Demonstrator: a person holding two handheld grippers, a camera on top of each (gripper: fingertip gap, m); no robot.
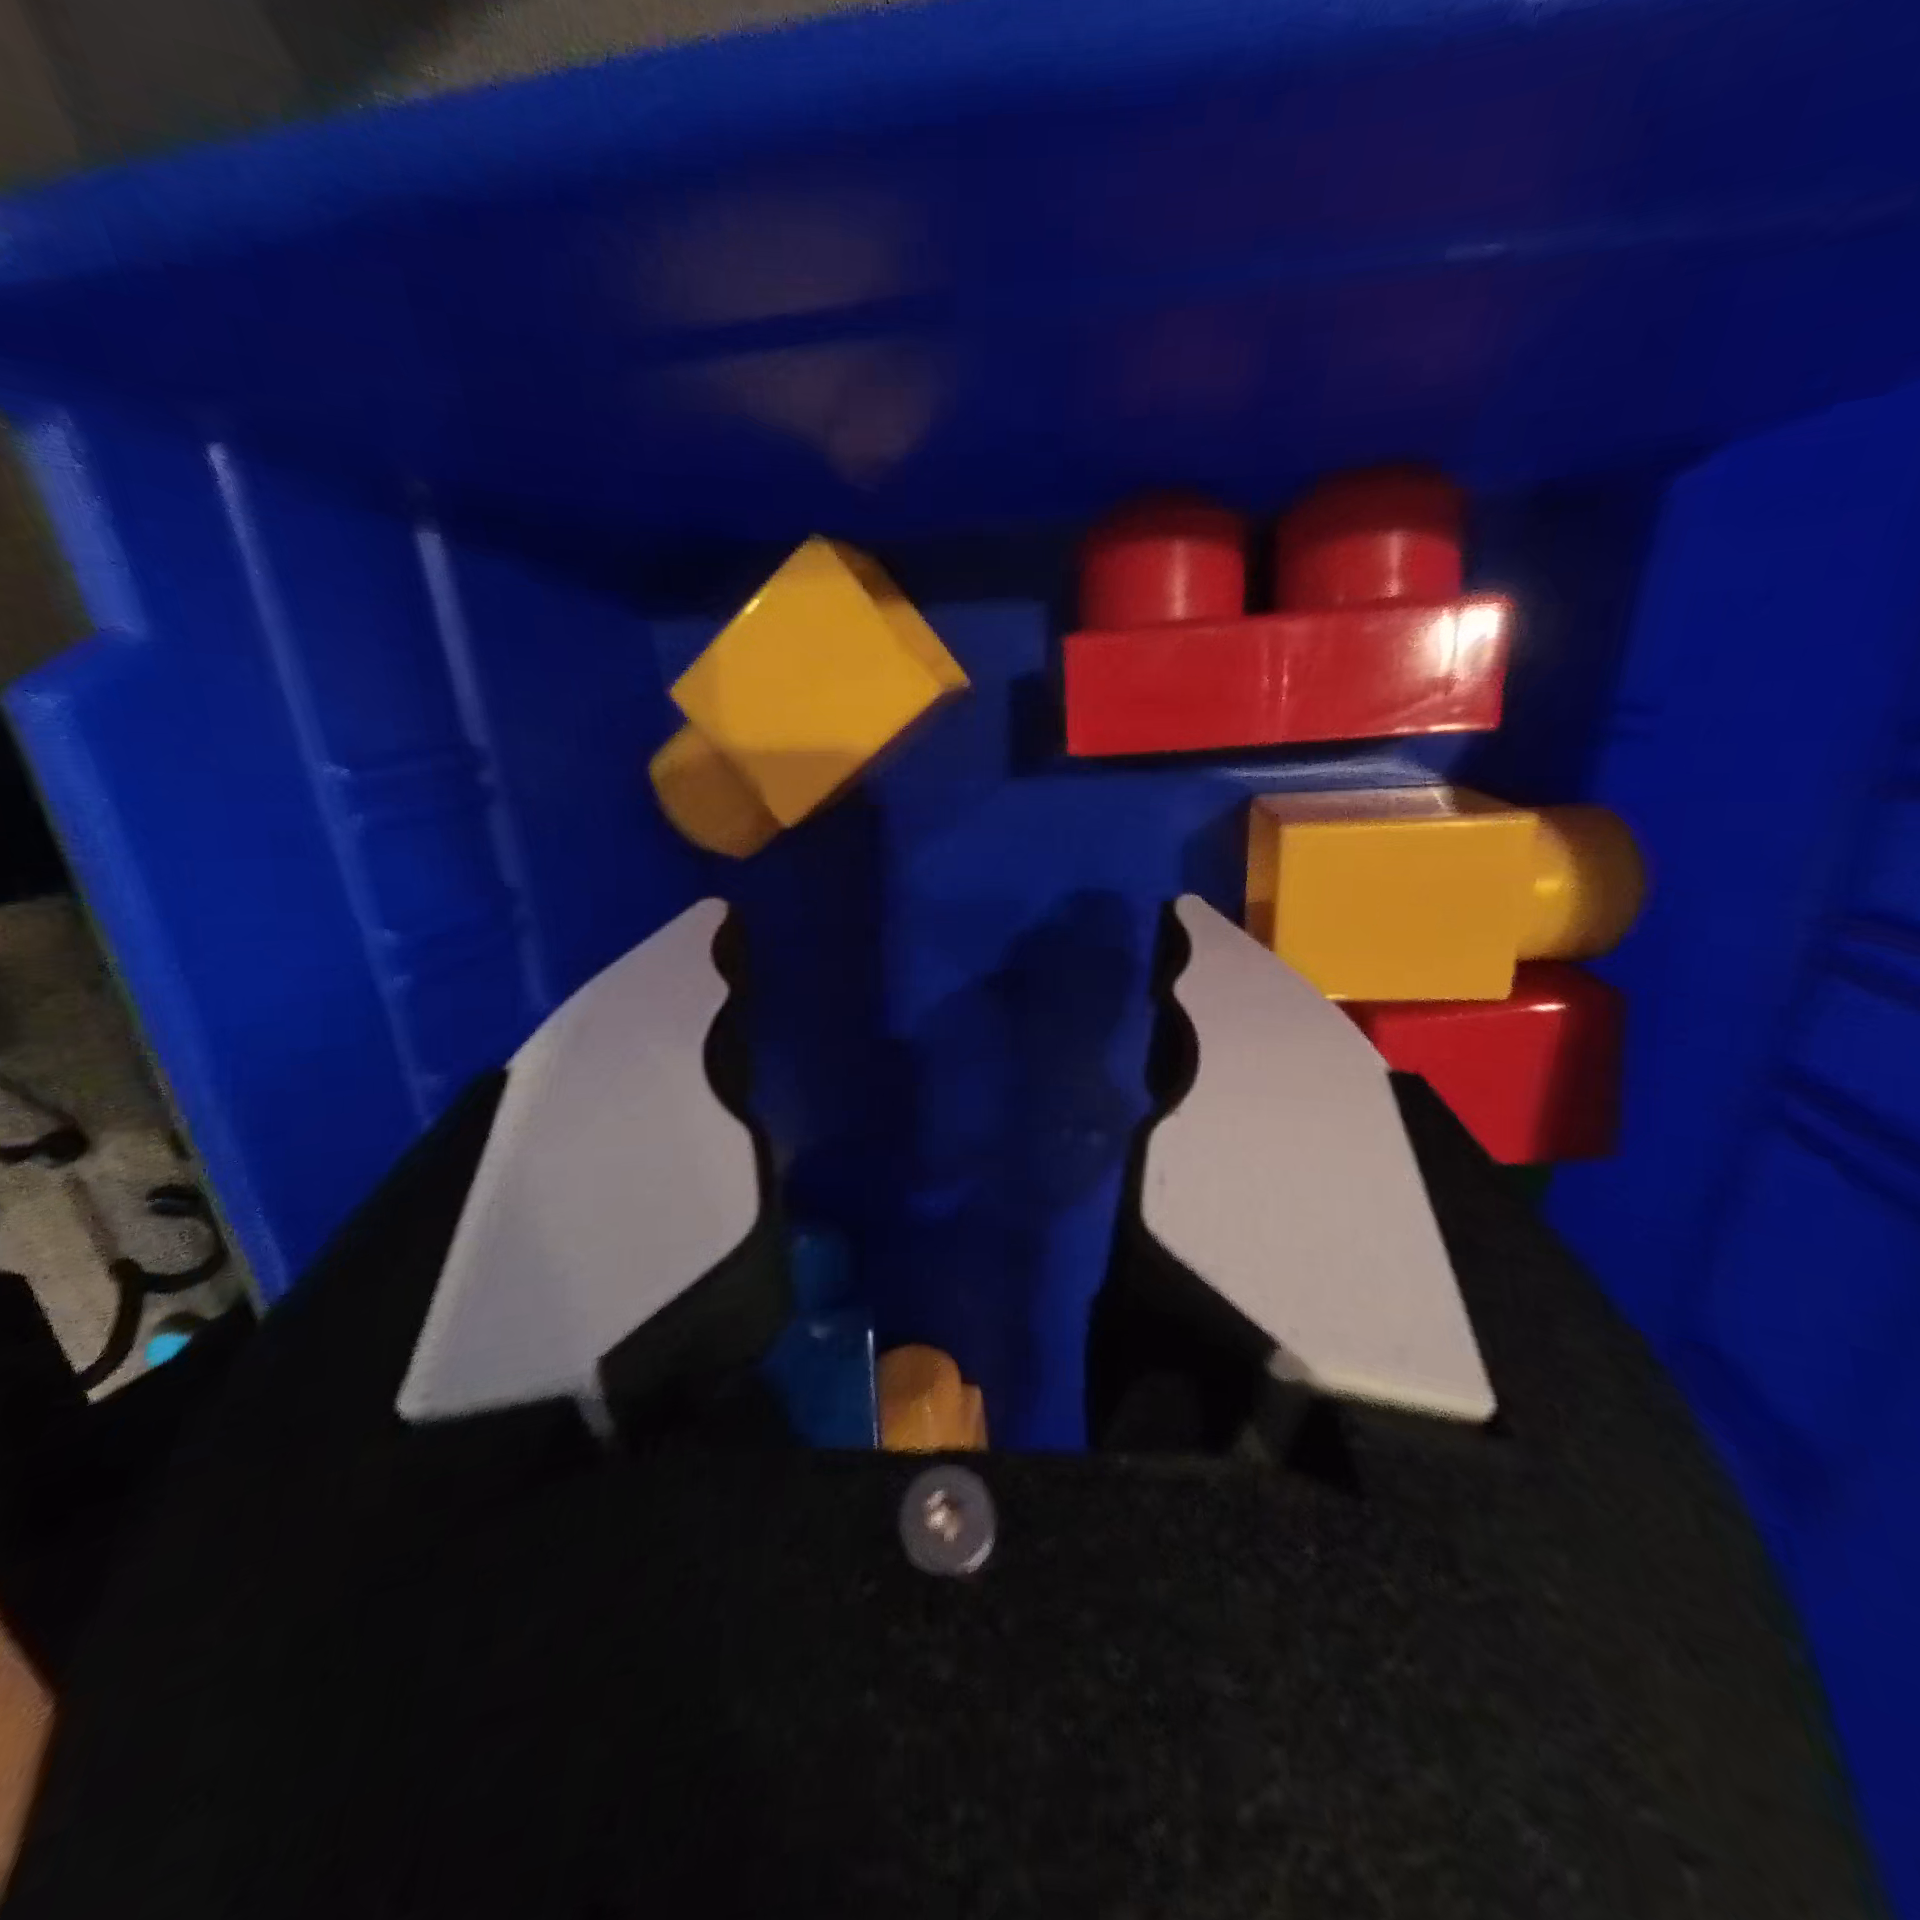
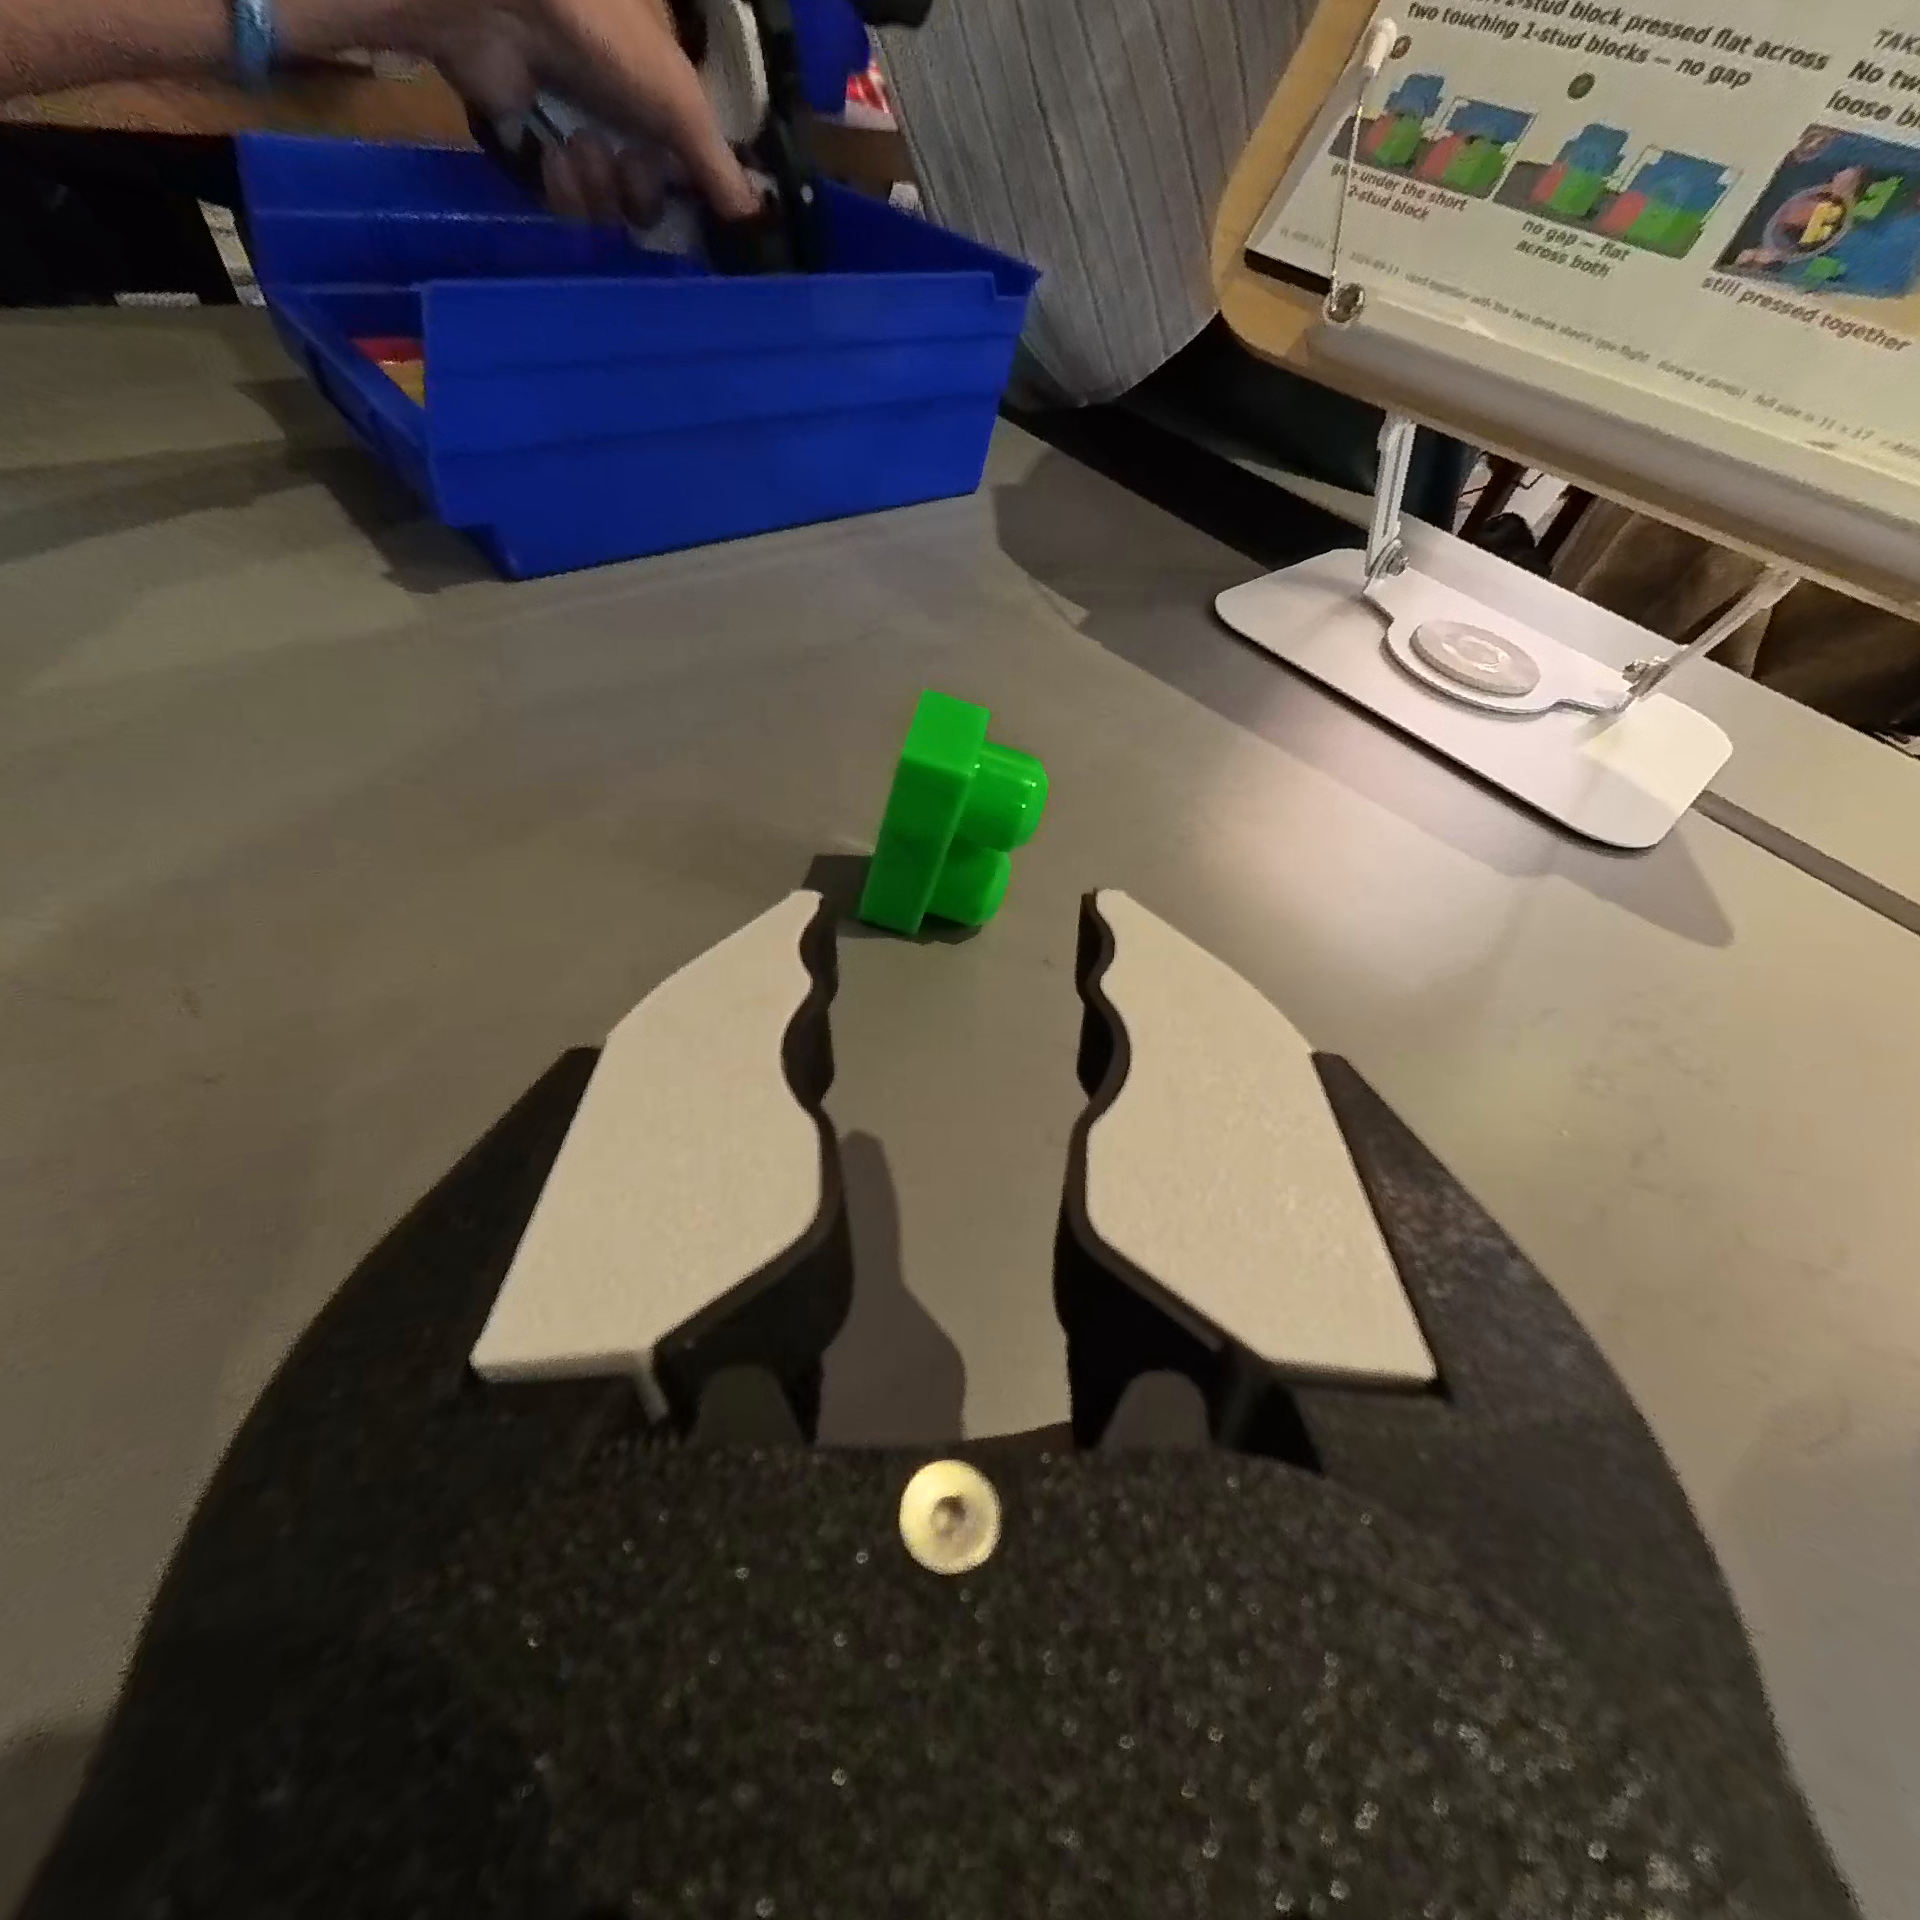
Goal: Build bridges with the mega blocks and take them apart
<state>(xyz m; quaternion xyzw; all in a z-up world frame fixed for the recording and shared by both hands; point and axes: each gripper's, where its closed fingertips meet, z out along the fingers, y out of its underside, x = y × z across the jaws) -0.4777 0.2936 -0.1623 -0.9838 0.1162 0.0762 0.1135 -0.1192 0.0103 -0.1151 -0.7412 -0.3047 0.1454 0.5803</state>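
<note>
The left gripper (image 1: 951, 935) reaches down into the blue bin (image 1: 312, 831), its fingers spread with nothing between them. Nearest the camera, low between the finger bases, a small blue block (image 1: 821, 1351) and a yellow stud (image 1: 930, 1397) lie on the bin floor. Just beside the right fingertip sits a yellow one-stud block (image 1: 1403, 894), lying on its side on top of a red block (image 1: 1507, 1060). Beyond the left fingertip a second yellow one-stud block (image 1: 810, 675) lies tilted. Farther still, near the bin's far wall, a red two-stud block (image 1: 1283, 644) stands with its studs up.

The right gripper (image 2: 951, 914) hovers over the grey table (image 2: 312, 987), fingers spread and holding nothing. A green two-stud block (image 2: 935, 821) lies on its side on the table just beyond the fingertips, studs pointing right. Farther off, left of the green block, sits the blue bin (image 2: 707, 416), with a person's hand (image 2: 603, 114) holding the other gripper inside it. Right of the green block stands a white stand (image 2: 1475, 675) carrying an instruction sheet (image 2: 1610, 177).
</note>
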